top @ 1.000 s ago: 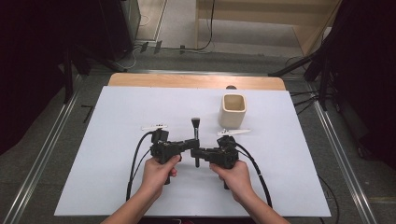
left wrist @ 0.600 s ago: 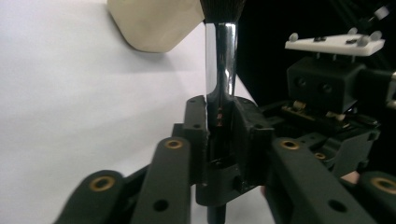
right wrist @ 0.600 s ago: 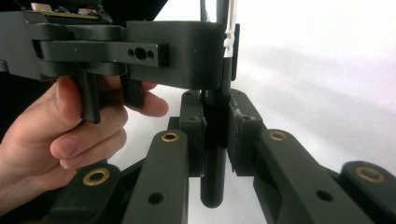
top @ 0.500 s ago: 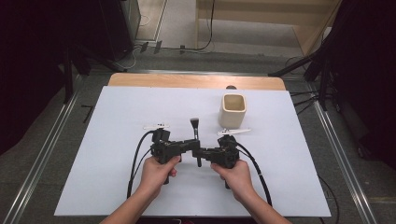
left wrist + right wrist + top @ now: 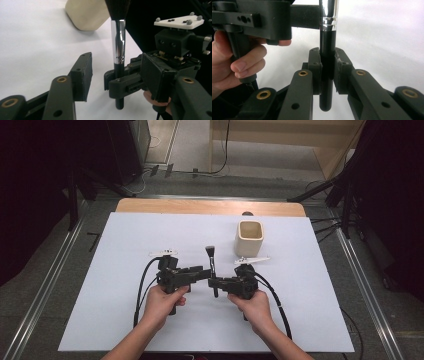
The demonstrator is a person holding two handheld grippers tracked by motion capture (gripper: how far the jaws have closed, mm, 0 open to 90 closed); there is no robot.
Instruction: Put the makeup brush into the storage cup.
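Note:
A makeup brush point(image 5: 212, 261) with a black handle, silver ferrule and dark bristles lies level over the white board, bristles toward the far side. My right gripper point(image 5: 327, 72) is shut on its black handle point(image 5: 119, 72) just below the ferrule. My left gripper point(image 5: 205, 272) reaches in from the left. Its jaws have just been opening and now stand apart on either side of the brush point(image 5: 118, 37). Its pads point(image 5: 82, 72) are not touching the brush. A cream square cup point(image 5: 249, 239) stands upright beyond the brush, to the right.
The white board point(image 5: 100, 320) covers the table, with a wooden strip point(image 5: 200, 206) along its far edge. Cables trail from both grippers toward the person. Metal rails run down both sides of the table. The cup point(image 5: 85, 15) sits close behind the brush tip.
The left gripper's jaws have spread apart and come off the brush. The right gripper keeps its hold, and both hands stay nearly where they were.

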